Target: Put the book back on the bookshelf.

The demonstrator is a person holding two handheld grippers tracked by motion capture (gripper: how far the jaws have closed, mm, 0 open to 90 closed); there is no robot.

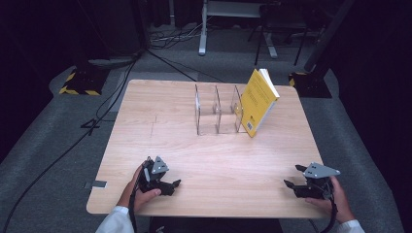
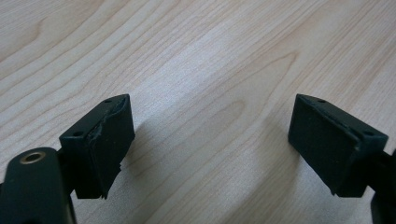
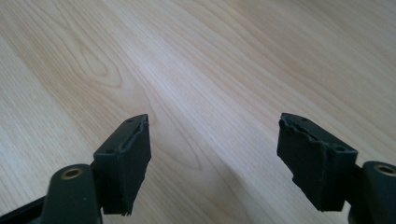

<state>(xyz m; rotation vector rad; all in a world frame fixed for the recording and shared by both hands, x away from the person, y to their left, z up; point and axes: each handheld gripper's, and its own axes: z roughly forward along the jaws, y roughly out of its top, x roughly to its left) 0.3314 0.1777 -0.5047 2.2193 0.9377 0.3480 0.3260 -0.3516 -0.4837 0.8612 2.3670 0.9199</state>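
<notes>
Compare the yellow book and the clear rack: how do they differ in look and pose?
The yellow book is opaque and tilted, leaning against the rack's right end; the clear rack is see-through and stands upright with vertical dividers. The book is taller than the rack. Both sit on the far half of the wooden table.

the print on the yellow book [image 1: 259, 103] was too small to read, and its lower corner sat behind the clear divider rack [image 1: 216, 110], whose panes were hard to pick out against the tabletop [image 1: 204, 160]. both forearms were cut off at the bottom edge. each hand-held gripper view clipped the jaw bases. the dark room beyond hid most of the floor clutter.
</notes>
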